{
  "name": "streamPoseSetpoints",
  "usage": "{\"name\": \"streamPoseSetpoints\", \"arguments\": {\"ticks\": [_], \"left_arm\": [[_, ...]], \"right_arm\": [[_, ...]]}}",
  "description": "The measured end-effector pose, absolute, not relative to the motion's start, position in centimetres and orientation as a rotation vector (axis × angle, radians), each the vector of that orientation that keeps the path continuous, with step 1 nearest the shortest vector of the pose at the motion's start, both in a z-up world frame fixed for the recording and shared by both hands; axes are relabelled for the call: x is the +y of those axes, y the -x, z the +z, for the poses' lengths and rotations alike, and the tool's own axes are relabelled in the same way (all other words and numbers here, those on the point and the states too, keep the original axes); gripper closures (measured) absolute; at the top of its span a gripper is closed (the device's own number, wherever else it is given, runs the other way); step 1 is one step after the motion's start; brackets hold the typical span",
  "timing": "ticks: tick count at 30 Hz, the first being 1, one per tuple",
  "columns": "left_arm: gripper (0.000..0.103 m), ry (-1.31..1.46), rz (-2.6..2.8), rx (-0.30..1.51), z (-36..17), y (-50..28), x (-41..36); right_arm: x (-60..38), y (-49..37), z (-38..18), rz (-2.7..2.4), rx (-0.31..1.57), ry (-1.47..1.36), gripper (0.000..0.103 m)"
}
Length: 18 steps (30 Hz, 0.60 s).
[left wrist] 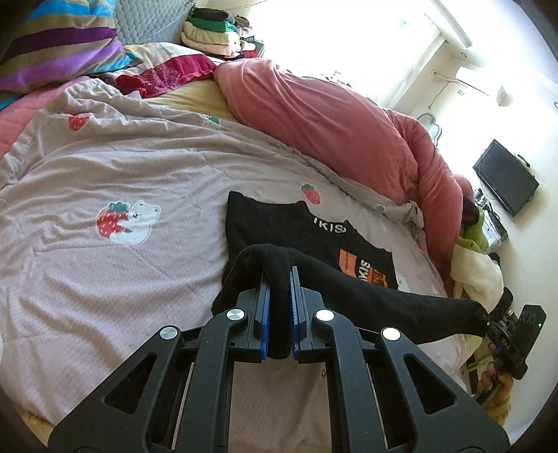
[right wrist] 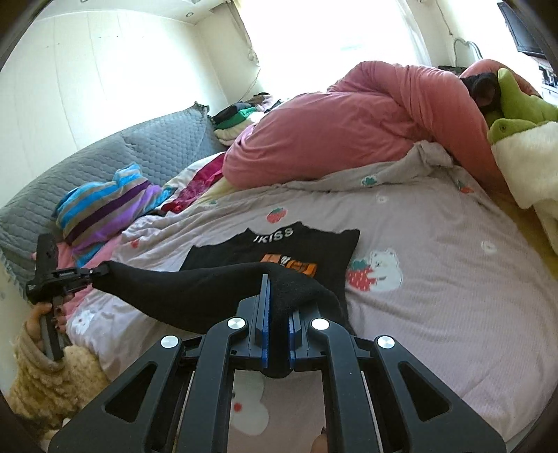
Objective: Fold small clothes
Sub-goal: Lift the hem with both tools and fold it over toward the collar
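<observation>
A small black shirt (left wrist: 296, 230) with white "IKISS" lettering and an orange print lies on the lilac bedspread (left wrist: 122, 167); it also shows in the right wrist view (right wrist: 279, 247). Its near edge is lifted off the bed and stretched between both grippers. My left gripper (left wrist: 279, 275) is shut on one end of that black edge. My right gripper (right wrist: 279, 285) is shut on the other end. The right gripper shows at far right in the left wrist view (left wrist: 488, 320), the left gripper at far left in the right wrist view (right wrist: 101, 271).
A rolled pink duvet (left wrist: 331, 122) lies along the far side of the bed. Striped pillows (left wrist: 59, 38) and a pile of folded clothes (left wrist: 212, 31) sit at the head. A green plush toy (right wrist: 516, 104) lies at the right. A TV (left wrist: 505, 177) stands beyond.
</observation>
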<state>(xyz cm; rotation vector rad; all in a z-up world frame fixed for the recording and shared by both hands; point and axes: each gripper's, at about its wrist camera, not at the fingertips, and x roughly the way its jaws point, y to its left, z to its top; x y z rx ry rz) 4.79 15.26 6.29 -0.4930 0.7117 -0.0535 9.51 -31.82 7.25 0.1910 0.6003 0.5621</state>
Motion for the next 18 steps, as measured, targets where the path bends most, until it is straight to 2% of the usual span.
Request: {"name": "streamPoseSetpoints", "arguments": {"ticks": [18], "left_arm": [[0.100,0.399,0.008,0.725,5.4,-10.5,14.7]], "right_arm": [[-30.2,-16.4,6.1,0.467,0.629,-0.170,0.096]]}}
